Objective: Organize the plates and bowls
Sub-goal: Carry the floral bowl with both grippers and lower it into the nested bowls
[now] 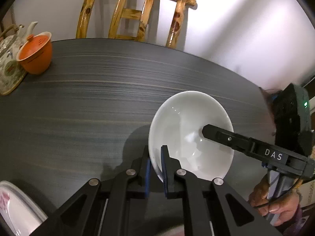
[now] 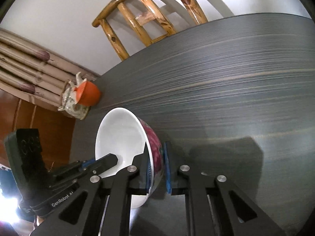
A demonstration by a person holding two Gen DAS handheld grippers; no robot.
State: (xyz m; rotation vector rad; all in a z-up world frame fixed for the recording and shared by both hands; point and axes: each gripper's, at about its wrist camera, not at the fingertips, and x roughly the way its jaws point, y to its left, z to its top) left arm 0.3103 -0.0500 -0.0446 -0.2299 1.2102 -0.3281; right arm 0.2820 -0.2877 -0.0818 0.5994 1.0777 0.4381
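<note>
two tongs share one bowl (image 1: 189, 135) here: the left tongs (image 1: 156, 169) pinch its near rim, one blue pad inside and one outside, while the right tongs (image 2: 157, 169) clamp the opposite wall, pads pressed on the white inside and the pink-flowered outside. the bowl sits tilted above the dark bench (image 1: 88, 102), near its front edge, and i cannot tell whether its foot touches the surface. to do this step well, i judge both hands should rise together and keep the rim level (a glazed wall slips easily under thin pads), then carry it toward the plate (image 1: 17, 210) at the lower left and set it down gently before letting go, one side at a time. counted: one bowl, one flowered plate partly in view, one orange lidded cup (image 1: 36, 55), one patterned teapot (image 1: 9, 49) on a tray, one wooden chair (image 1: 135, 13) behind the bench.
</note>
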